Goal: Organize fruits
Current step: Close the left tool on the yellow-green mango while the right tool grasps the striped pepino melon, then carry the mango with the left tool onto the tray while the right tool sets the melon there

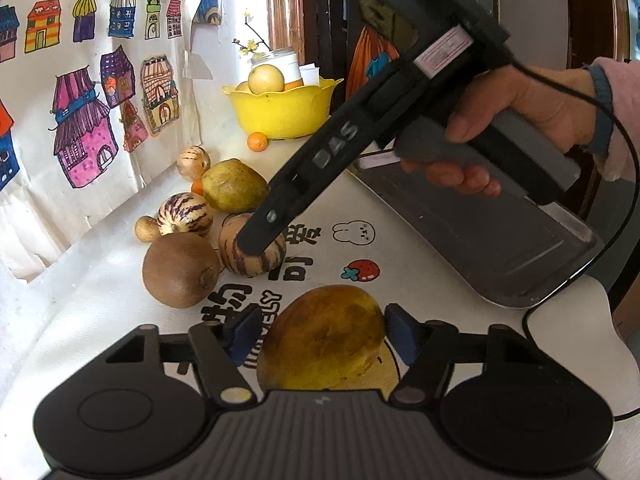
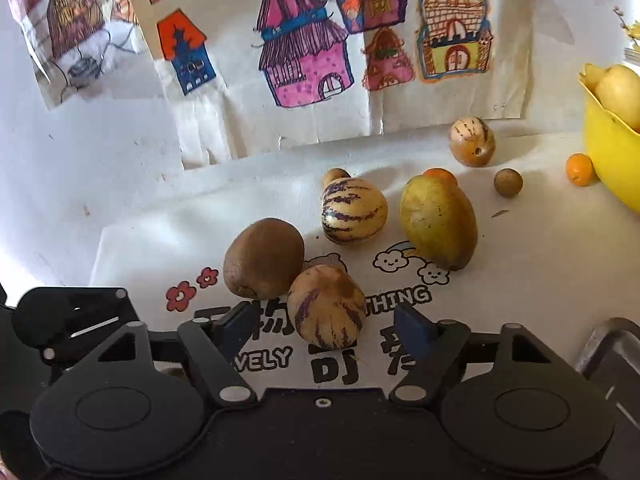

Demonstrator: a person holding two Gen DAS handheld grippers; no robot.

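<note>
Three striped melons, two mangoes (yellow-green) — one kiwi.

Bright daylight pours in, washing the white surface near glare at the left. Soft shadows sit under the kiwi and mango. Both fisheye views bend hard at the rims, corners going black; the centre stays sharp.

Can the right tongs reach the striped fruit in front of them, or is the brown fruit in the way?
Probably yes. The right tongs are open and the striped fruit lies between the fingers. The brown fruit touches its far left side but sits beyond the left finger, so closing looks unobstructed.
</note>
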